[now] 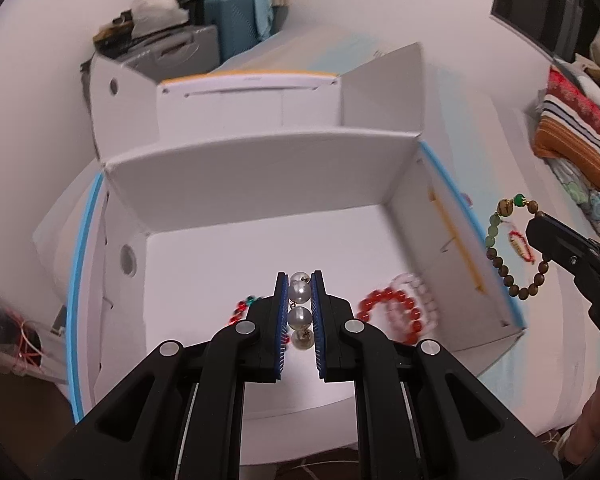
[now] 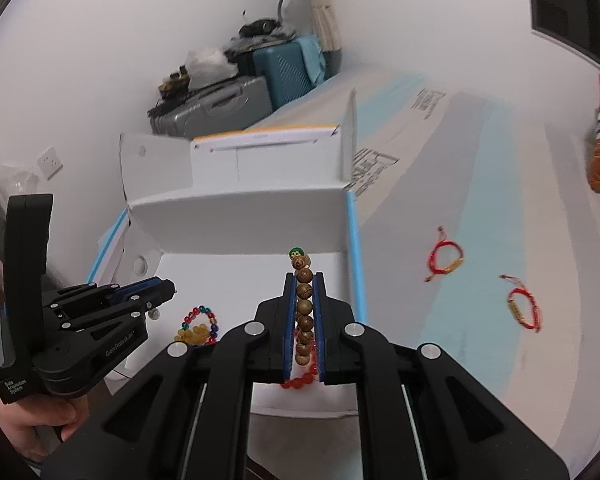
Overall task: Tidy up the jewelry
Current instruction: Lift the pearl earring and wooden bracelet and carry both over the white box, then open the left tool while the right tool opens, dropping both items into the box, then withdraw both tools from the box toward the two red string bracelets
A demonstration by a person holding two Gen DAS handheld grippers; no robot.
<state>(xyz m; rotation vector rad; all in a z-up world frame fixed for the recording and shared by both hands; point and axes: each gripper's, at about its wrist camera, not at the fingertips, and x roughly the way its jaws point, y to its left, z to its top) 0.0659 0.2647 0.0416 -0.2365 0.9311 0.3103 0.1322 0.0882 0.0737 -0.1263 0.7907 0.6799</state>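
Note:
In the left wrist view my left gripper (image 1: 300, 280) is shut on a short pearl strand (image 1: 299, 316), held over the floor of the open white box (image 1: 260, 176). On that floor lie a red bead bracelet (image 1: 388, 312), a clear bead bracelet (image 1: 418, 292) and a multicoloured one (image 1: 242, 308). My right gripper (image 2: 304, 276) is shut on a wooden bead bracelet (image 2: 304, 308) with a green bead on top, near the box's right wall. Two red cord bracelets (image 2: 446, 258) (image 2: 524, 308) lie on the surface outside the box.
The box's tall flaps (image 1: 384, 88) stand up at the back and sides. Suitcases (image 2: 236, 100) are piled against the far wall. Striped folded fabric (image 1: 572, 128) sits at the right edge. A person's hand (image 2: 32, 420) holds the left gripper's handle.

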